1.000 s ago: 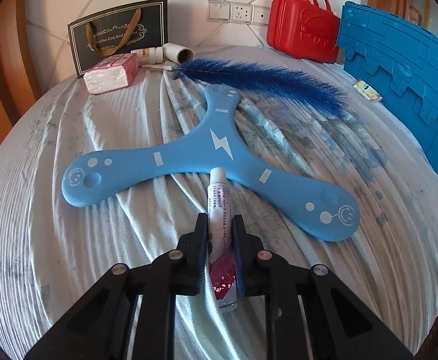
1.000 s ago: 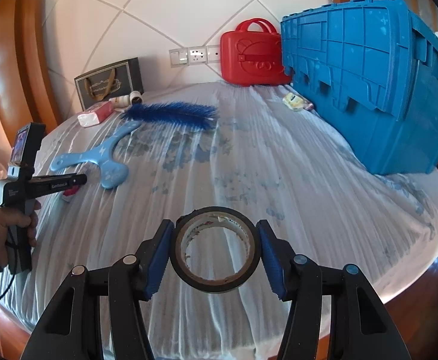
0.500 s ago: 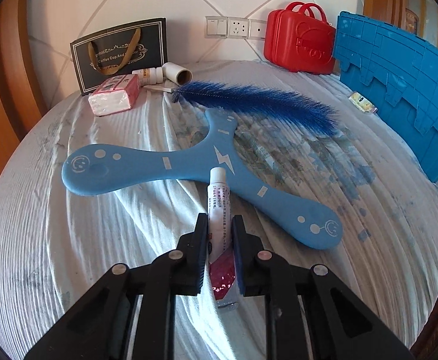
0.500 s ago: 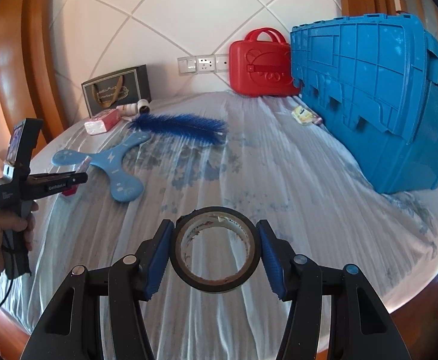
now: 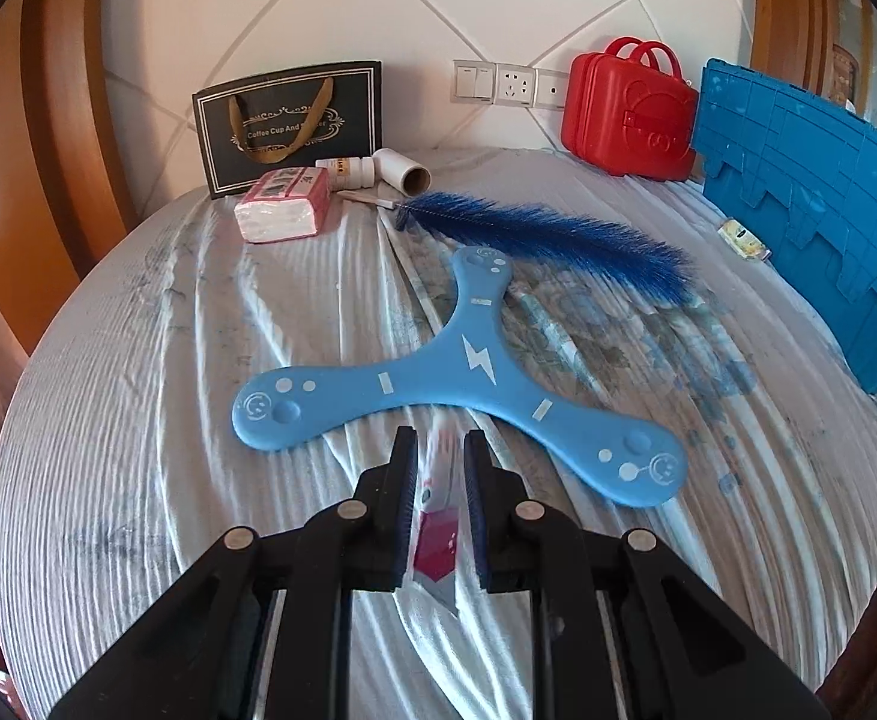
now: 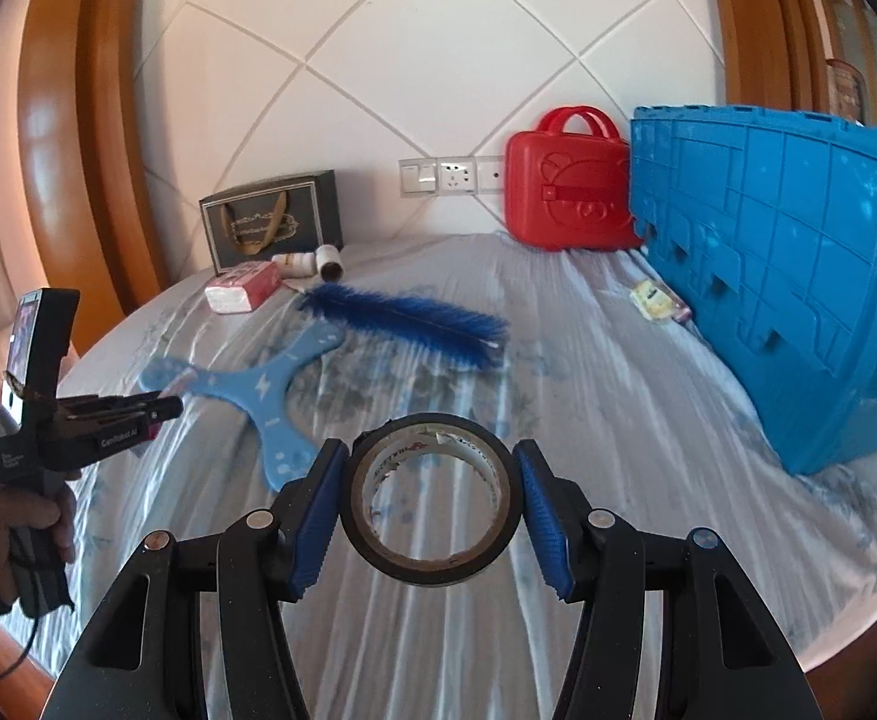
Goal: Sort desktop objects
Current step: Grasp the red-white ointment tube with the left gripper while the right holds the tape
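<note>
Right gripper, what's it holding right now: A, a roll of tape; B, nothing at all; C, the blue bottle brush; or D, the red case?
A. The right gripper has its blue-padded fingers closed against both sides of the roll of tape, while the blue bottle brush lies far off on the cloth.

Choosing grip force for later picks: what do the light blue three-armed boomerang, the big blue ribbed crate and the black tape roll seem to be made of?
Light blue three-armed boomerang: probably foam or soft plastic; matte, rounded edges, printed white marks. Big blue ribbed crate: hard moulded plastic, slightly glossy, with stiffening ribs. Black tape roll, held in the right gripper: glossy plastic film, likely electrical tape, on a pale printed core that could be cardboard.
</note>
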Action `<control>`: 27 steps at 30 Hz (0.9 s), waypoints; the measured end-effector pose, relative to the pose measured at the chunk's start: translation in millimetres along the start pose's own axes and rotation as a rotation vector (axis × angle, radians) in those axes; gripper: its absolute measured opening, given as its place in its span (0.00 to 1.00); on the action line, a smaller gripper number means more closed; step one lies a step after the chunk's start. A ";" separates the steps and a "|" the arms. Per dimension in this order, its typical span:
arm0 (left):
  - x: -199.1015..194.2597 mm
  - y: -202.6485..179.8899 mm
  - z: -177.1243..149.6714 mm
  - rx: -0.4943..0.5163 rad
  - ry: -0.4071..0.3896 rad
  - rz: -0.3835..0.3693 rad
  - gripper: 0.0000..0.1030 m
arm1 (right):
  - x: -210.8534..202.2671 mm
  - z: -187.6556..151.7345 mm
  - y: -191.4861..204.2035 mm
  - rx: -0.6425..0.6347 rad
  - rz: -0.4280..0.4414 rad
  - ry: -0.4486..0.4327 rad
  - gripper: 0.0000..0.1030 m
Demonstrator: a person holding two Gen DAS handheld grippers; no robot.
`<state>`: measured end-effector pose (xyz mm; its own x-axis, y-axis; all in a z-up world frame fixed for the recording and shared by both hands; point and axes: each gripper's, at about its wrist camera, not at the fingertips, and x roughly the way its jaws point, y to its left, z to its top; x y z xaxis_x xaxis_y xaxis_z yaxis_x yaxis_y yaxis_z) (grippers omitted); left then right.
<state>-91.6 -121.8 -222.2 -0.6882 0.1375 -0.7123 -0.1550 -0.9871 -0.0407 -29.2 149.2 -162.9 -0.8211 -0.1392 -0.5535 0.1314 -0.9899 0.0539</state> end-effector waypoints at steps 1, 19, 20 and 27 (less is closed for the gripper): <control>-1.7 1.8 -0.4 -0.004 0.000 0.000 0.15 | 1.2 2.0 4.9 -0.006 0.010 -0.002 0.54; -28.5 4.8 16.6 -0.021 -0.058 -0.024 0.15 | -10.6 16.2 19.2 -0.026 0.031 -0.041 0.54; -30.0 5.1 15.9 -0.022 -0.061 -0.027 0.15 | -11.5 16.3 18.6 -0.024 0.030 -0.043 0.54; -42.5 2.6 22.3 0.012 -0.085 -0.059 0.15 | -11.8 18.6 19.3 -0.006 0.035 -0.053 0.54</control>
<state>-78.6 -128.3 -176.4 -0.7355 0.2027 -0.6465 -0.2056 -0.9760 -0.0722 -27.3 131.2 -139.9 -0.8442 -0.1756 -0.5064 0.1641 -0.9841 0.0675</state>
